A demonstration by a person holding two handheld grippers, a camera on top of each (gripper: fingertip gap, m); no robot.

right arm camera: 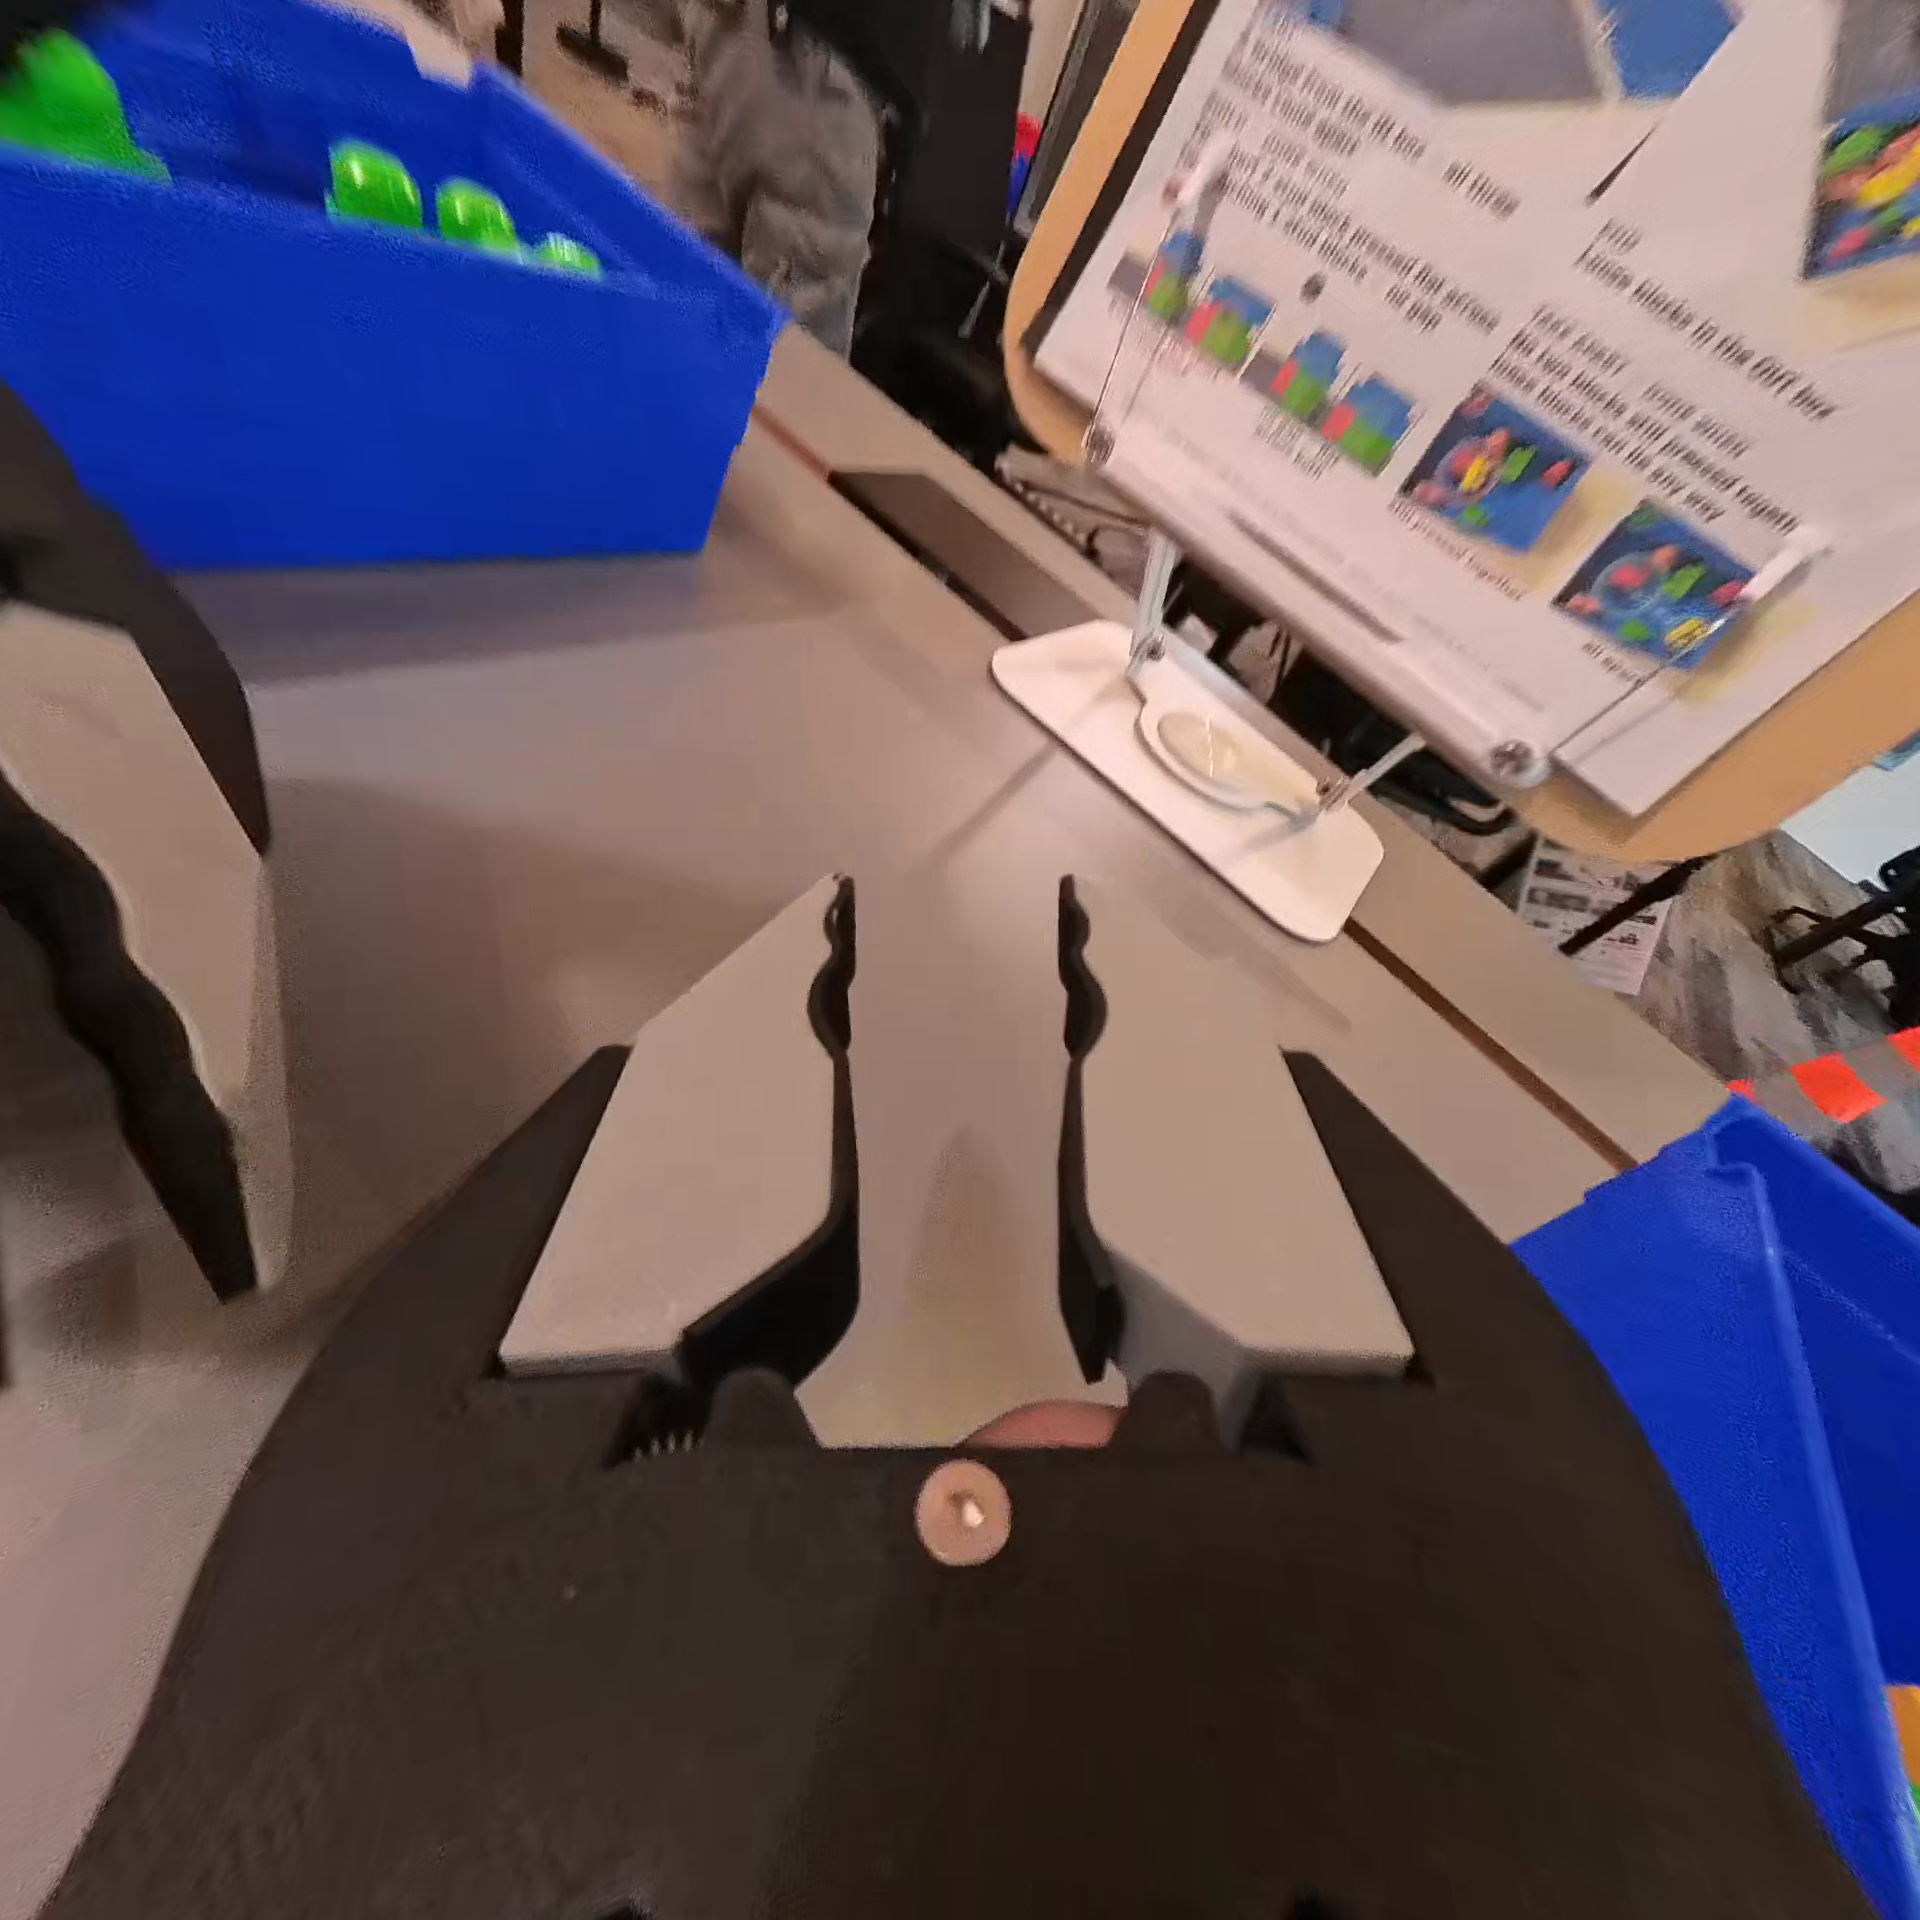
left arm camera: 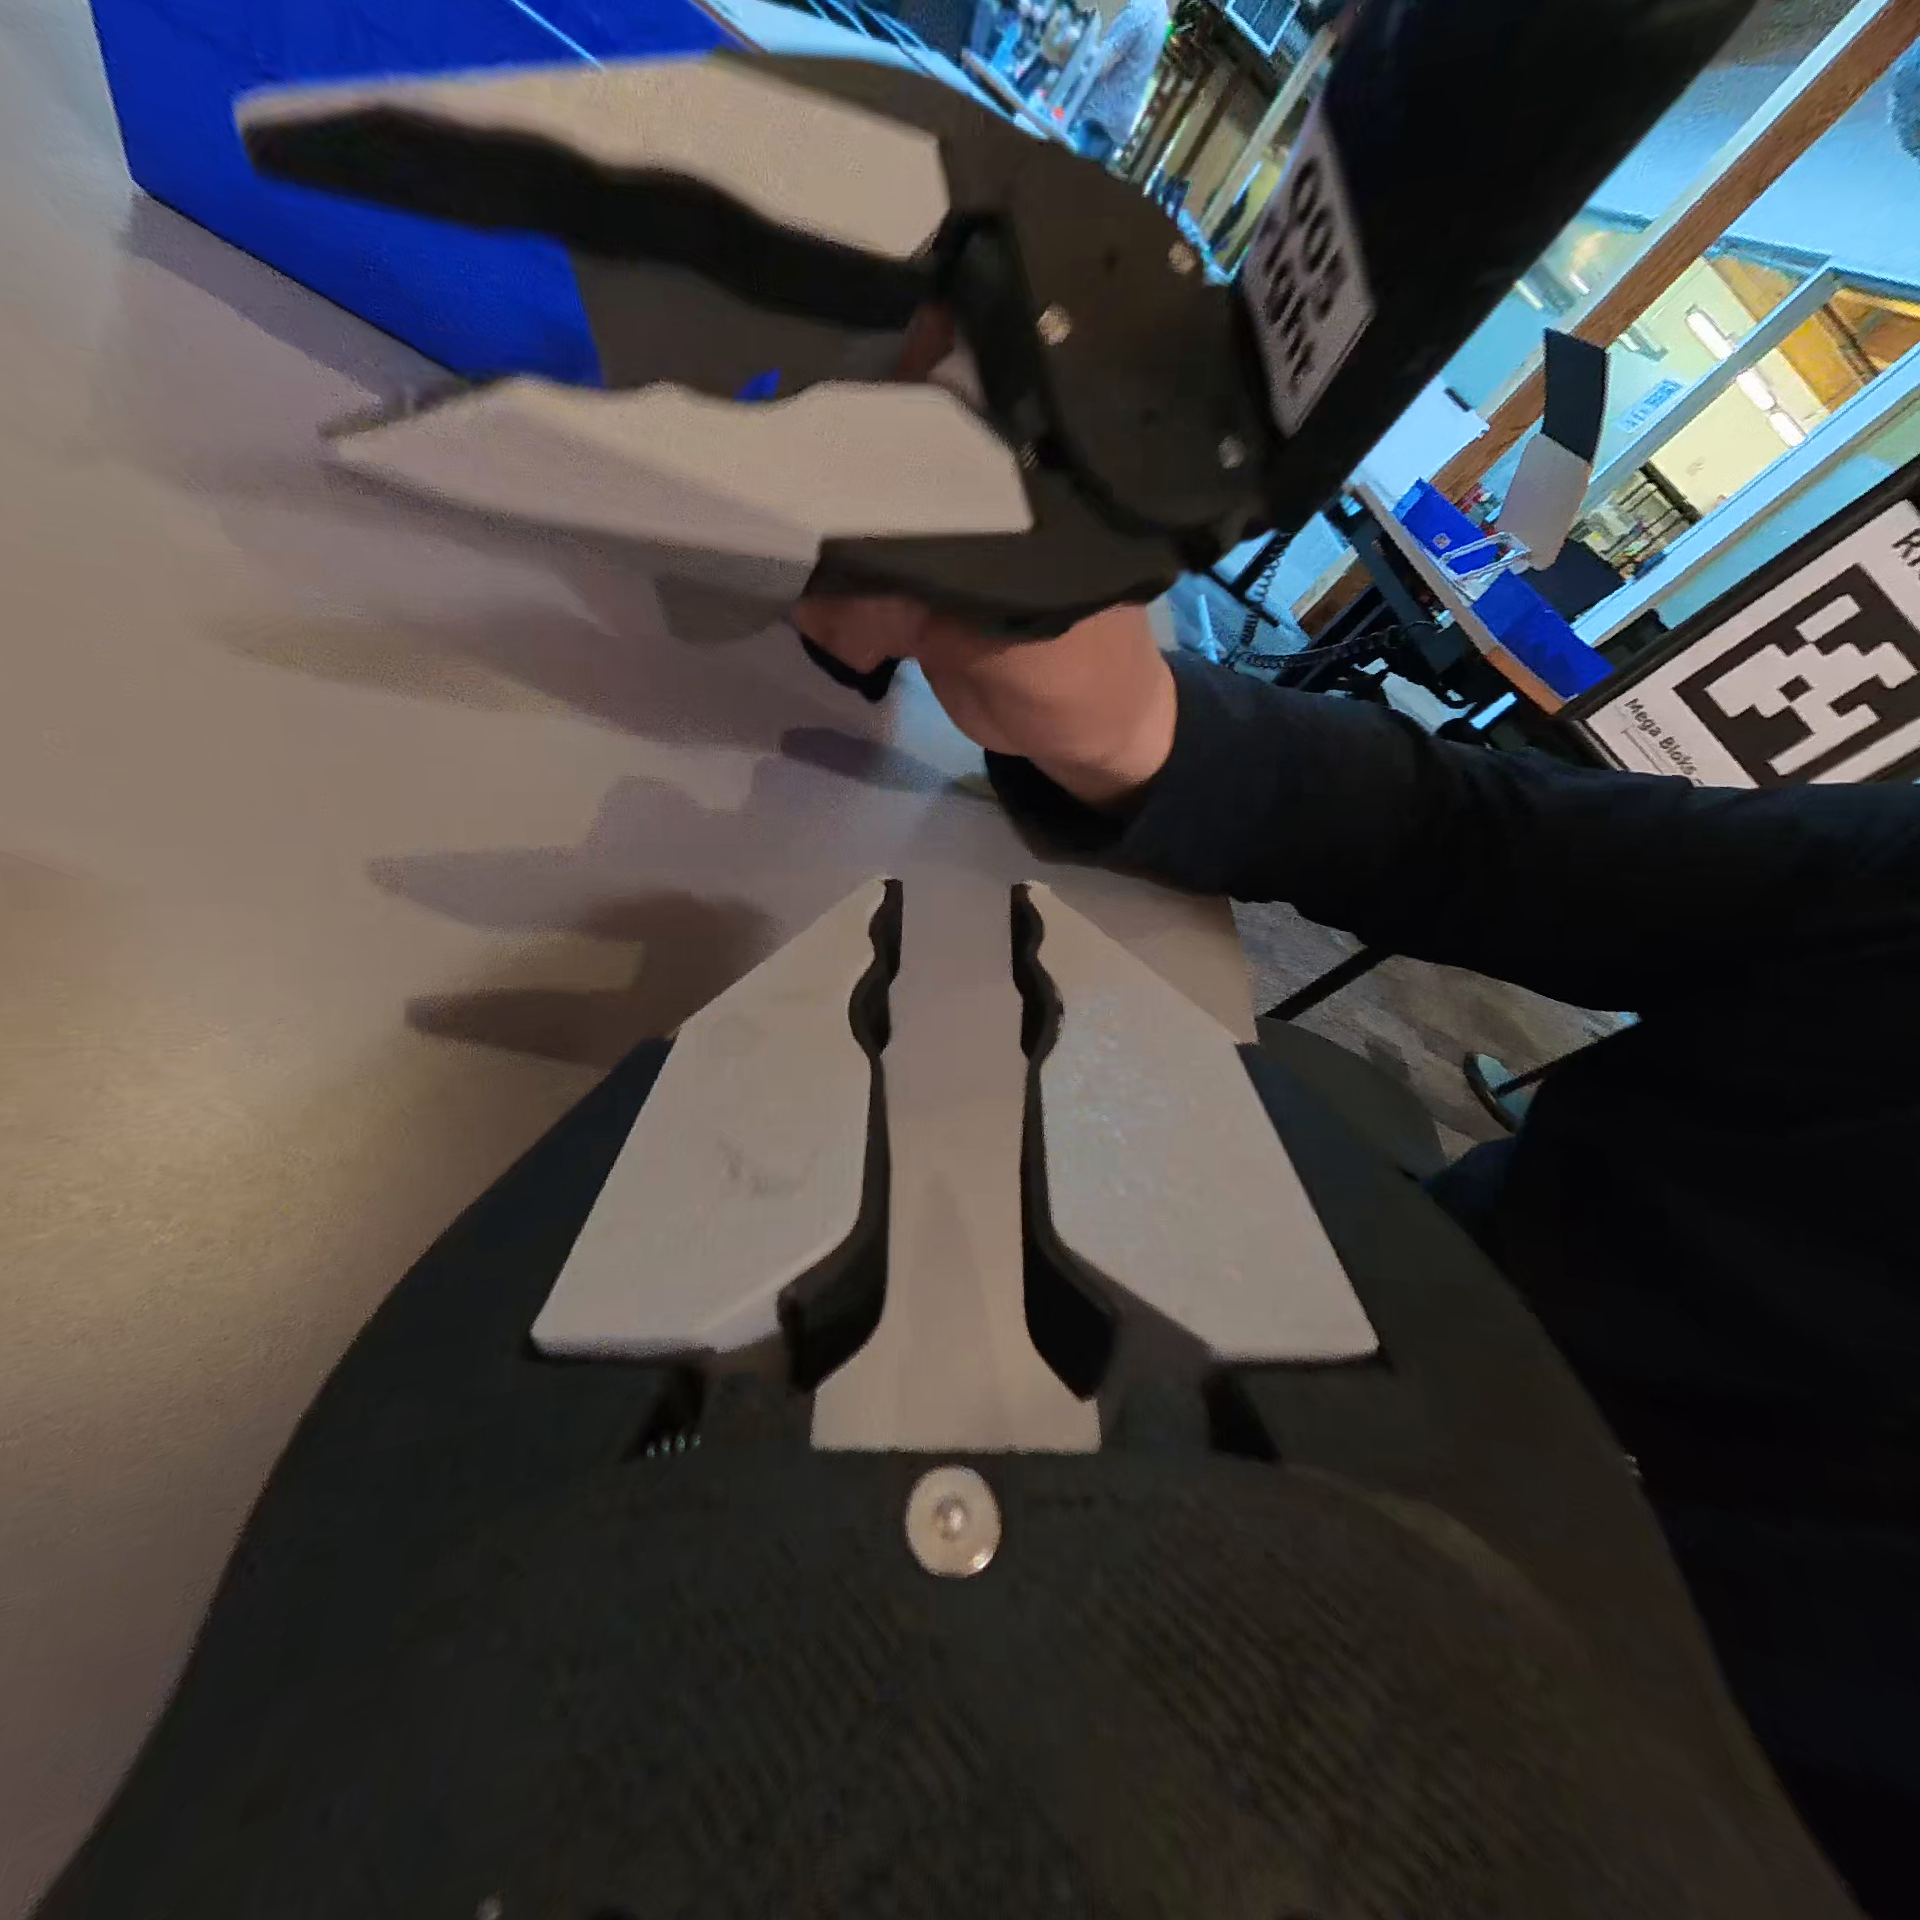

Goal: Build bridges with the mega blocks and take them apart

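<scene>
My left gripper [left arm camera: 954, 891] is hovering over the grey tabletop [left arm camera: 260, 727] with its jaws standing narrowly apart and nothing between them; only bare tabletop is showing through the gap. My right gripper [right arm camera: 954, 888] is hanging over the same tabletop with its jaws somewhat wider apart, likewise bare. In the left wrist view the right gripper is showing side-on, blurred, its jaws parted and bare, with my right hand [left arm camera: 1039, 696] wrapping its handle and a dark sleeve [left arm camera: 1507, 862] trailing behind.

The mega blocks [right arm camera: 416, 203] are sitting as green pieces inside a blue bin [right arm camera: 364, 416] at the far left of the tabletop, well apart from both sets of jaws. A second blue bin [right arm camera: 1714, 1351] is standing at the near right; I cannot tell what it is holding. An instruction board [right arm camera: 1455, 364] on a white stand [right arm camera: 1195, 769] is tilting over the far right of the tabletop. A marker card [left arm camera: 1808, 675] is standing at the right edge.
</scene>
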